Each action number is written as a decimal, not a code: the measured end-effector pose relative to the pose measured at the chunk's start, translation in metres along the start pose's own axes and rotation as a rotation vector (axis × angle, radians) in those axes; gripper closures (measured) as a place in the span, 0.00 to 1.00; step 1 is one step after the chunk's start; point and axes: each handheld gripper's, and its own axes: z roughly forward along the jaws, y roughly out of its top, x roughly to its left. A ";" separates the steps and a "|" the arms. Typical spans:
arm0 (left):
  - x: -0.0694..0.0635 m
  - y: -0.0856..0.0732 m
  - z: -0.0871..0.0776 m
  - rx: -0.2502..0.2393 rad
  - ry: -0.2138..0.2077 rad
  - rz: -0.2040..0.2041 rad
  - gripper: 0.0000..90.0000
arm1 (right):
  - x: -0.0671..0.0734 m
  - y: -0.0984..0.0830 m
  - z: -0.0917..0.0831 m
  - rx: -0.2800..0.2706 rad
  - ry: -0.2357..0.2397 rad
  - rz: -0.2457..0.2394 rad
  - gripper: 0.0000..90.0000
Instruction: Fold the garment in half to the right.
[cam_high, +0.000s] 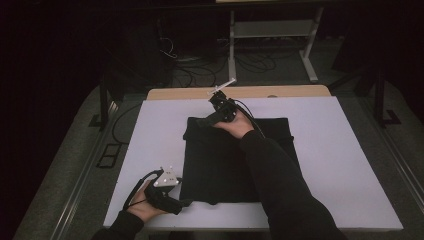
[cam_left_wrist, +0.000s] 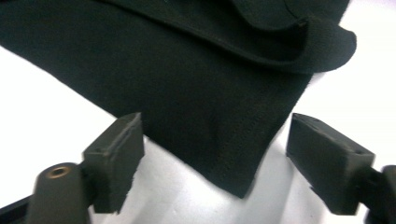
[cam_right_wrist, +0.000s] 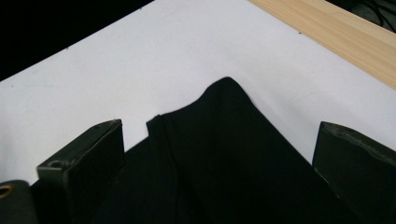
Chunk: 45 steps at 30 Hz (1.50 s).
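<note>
Resting at the lower left of the high view, the left gripper (cam_high: 176, 204) lies low on the white board, its jaws standing apart around the near left corner of the folded black fabric garment (cam_high: 220, 165). In the left gripper view that stitched corner (cam_left_wrist: 240, 184) points down into the gap between the two black pads (cam_left_wrist: 114, 161), which press on nothing. At upper centre of the high view, the right gripper (cam_high: 200, 122) sits over the far left corner of the same cloth, held by the person's right hand (cam_high: 235, 125) on a black-sleeved arm stretched across the fabric. In the right gripper view its jaws are wide apart, and the rounded far corner (cam_right_wrist: 224, 88) lies between them, unclamped. The garment lies flat in the middle of the white board (cam_high: 325, 150), with a strip of light wooden table edge (cam_high: 300, 91) showing beyond the board's far side.
</note>
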 end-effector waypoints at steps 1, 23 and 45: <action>0.000 0.000 0.000 -0.001 0.006 0.002 0.25 | 0.000 0.001 0.002 -0.001 -0.001 0.003 0.02; 0.001 0.011 0.005 -0.009 0.019 0.001 0.69 | 0.007 0.013 0.056 -0.012 0.018 0.001 0.04; 0.000 0.022 0.006 -0.012 0.001 0.032 0.91 | -0.007 0.008 0.103 0.034 -0.037 0.059 0.27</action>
